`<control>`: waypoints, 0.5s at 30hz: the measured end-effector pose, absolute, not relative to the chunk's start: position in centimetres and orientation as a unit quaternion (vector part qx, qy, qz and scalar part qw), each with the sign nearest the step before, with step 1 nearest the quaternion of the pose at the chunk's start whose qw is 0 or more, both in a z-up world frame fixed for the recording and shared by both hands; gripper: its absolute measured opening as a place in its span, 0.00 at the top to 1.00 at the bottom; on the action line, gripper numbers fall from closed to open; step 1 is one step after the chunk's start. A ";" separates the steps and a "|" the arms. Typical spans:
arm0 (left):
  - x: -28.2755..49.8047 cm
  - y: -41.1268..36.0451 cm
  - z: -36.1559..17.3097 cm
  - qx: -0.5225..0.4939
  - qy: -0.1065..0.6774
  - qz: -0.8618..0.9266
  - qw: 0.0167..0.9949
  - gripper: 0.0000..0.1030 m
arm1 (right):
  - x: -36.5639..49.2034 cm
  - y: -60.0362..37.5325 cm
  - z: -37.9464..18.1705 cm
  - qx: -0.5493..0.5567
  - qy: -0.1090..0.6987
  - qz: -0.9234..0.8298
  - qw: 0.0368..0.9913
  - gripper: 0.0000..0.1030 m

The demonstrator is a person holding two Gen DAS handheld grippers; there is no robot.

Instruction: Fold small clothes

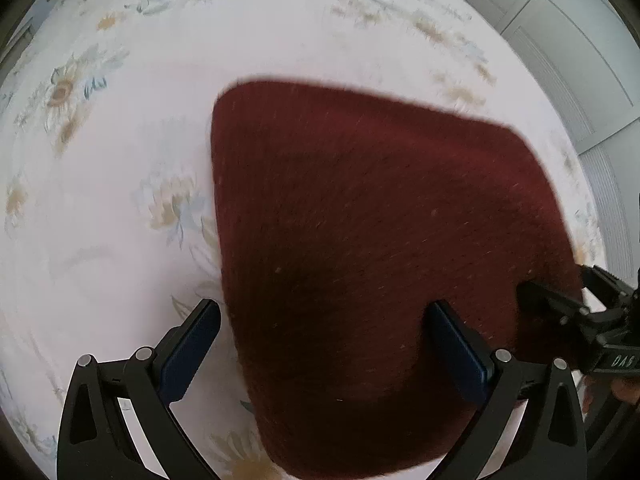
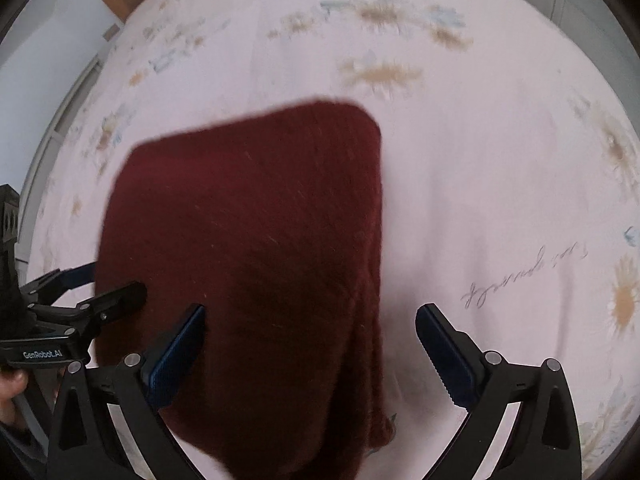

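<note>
Now we hover both tools over the dark red knitted garment [image 1: 380,248], which lies folded into a compact block on the floral bedsheet [image 1: 120,208], well clear of the sheet's edges. Our left gripper [image 1: 326,344] stands wide open and empty, straddling the garment's left edge; our right gripper [image 2: 310,344] gapes equally wide over its right edge, gripping nothing. We judge one fold finished; next we must pinch an edge again or smooth the block.

A bed spread with a pale pink sheet [image 1: 132,200] printed with faded flowers carries a folded dark red knitted garment [image 1: 380,240] lying flat.
</note>
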State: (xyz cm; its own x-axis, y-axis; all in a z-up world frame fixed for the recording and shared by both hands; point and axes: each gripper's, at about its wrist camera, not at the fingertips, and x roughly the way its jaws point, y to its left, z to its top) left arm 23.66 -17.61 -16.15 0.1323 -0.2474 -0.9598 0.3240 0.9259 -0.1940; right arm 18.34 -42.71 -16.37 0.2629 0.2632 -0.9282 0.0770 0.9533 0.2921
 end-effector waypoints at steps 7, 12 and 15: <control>23.0 -15.5 -18.7 -0.027 0.631 -0.203 0.748 0.00 | 17.8 -43.6 -19.5 0.197 0.599 0.082 0.772 0.01; 22.6 -15.2 -19.1 -0.027 0.626 -0.210 0.750 0.00 | 17.7 -43.6 -19.9 0.198 0.595 0.091 0.774 0.01; 22.4 -15.3 -19.0 -0.014 0.621 -0.216 0.753 0.00 | 17.9 -43.1 -19.8 0.201 0.599 0.092 0.769 0.09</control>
State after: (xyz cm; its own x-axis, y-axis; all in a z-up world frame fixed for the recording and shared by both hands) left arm 22.41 -15.28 -19.02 0.1353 -0.3419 -0.9299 0.3077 0.9067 -0.2886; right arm 17.92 -43.15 -19.77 0.2647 0.3825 -0.8852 0.0987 0.9024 0.4194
